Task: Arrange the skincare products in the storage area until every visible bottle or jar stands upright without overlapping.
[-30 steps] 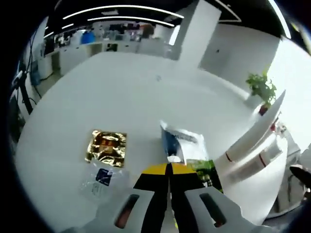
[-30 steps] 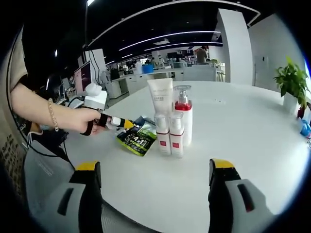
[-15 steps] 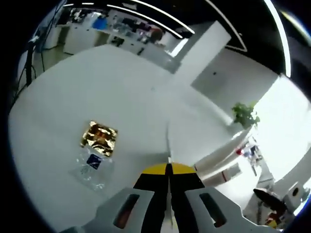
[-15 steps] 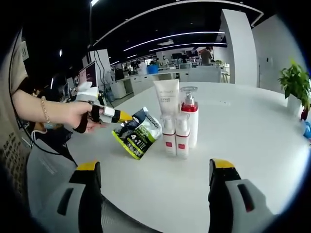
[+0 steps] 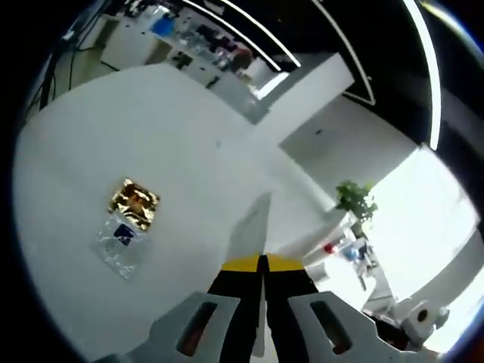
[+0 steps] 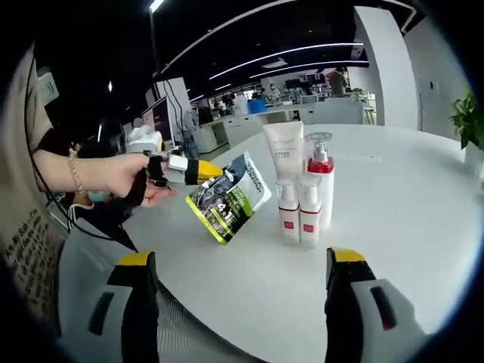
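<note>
Four skincare containers stand upright in a tight cluster on the white table (image 6: 393,227) in the right gripper view: a white tube (image 6: 283,155) on its cap, a pump bottle (image 6: 321,181) with a red collar just beside it, and two small bottles (image 6: 289,212) (image 6: 308,214) with red labels in front, side by side and touching. To the left of them, a green, black and white pouch (image 6: 228,198) is lifted clear of the table, tilted, pinched at its upper edge by the left gripper (image 6: 198,171), whose yellow-tipped jaws are clamped on it; a hand (image 6: 127,174) wearing a bracelet holds that gripper.

In the left gripper view the left gripper (image 5: 262,266) has its jaws pressed together with the thin edge of the pouch (image 5: 249,227) rising between them. Two flat packets lie on the table (image 5: 174,136) well to the left: a gold one (image 5: 134,205) and a clear one with a blue label (image 5: 121,242), touching each other.

The right gripper (image 6: 243,276) has its jaws spread wide apart with nothing between them.
</note>
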`<state>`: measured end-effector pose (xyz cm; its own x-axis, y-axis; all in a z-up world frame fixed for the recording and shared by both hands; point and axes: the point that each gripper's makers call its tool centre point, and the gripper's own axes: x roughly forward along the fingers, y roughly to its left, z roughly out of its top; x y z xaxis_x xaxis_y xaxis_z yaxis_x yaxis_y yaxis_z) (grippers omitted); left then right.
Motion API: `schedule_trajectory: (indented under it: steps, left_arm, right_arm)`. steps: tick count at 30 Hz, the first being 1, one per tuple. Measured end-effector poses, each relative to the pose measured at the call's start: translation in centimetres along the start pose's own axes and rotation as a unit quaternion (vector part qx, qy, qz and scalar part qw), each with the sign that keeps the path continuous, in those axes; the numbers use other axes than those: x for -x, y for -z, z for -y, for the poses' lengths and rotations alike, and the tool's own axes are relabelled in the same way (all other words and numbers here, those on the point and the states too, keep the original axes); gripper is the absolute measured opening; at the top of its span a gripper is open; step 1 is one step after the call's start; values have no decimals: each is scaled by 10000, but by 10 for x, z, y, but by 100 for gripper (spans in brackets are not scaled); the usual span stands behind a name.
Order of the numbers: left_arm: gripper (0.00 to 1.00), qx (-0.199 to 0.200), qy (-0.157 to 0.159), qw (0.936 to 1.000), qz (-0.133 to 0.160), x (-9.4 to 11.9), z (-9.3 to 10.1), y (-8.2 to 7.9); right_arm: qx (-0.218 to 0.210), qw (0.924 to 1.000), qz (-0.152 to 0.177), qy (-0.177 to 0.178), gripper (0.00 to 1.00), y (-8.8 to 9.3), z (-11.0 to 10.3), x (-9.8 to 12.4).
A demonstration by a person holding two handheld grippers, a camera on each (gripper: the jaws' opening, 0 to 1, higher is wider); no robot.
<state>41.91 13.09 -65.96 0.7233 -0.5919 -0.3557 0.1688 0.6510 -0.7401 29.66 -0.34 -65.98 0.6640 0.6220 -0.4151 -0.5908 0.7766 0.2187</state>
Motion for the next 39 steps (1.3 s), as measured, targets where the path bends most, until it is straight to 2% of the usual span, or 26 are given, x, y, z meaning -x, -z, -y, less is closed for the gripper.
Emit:
schedule_trajectory:
  steps: [7,12,19,25,31,36,37,38,39]
  left_arm:
    - [0,150,301,9993,135,16,25,-6]
    - [0,165,554,9981,212,30,45,-12]
    - [0,-14,963,9950,279,51,79,-21]
    - [0,-338,1360,9901,90,63,110,-19]
    - [0,-365,1678,9851,47,74,136,-19]
    - [0,-361,1934,9805,11,84,156,-19]
    - [0,-361,1967,9798,15,86,158,-19]
    - [0,-355,2035,9784,13,88,163,-18]
    - [0,-329,2071,9778,10,89,165,-18]
  right_arm:
    - [-236,9988,180,-385,92,-9,-18,-5]
    - [-603,9943,441,-760,91,-23,-33,-12]
    - [-1176,9831,752,-1185,85,-36,-49,-18]
    - [-1665,9708,945,-1448,82,-42,-56,-24]
    - [-2431,9432,1386,-1792,74,-59,-57,-28]
    - [-2875,9223,1658,-1983,73,-68,-53,-28]
    - [-2987,9162,1735,-2030,73,-71,-53,-27]
    - [-3194,9041,1879,-2127,73,-76,-52,-25]
    - [-3310,8966,1970,-2186,72,-80,-52,-24]
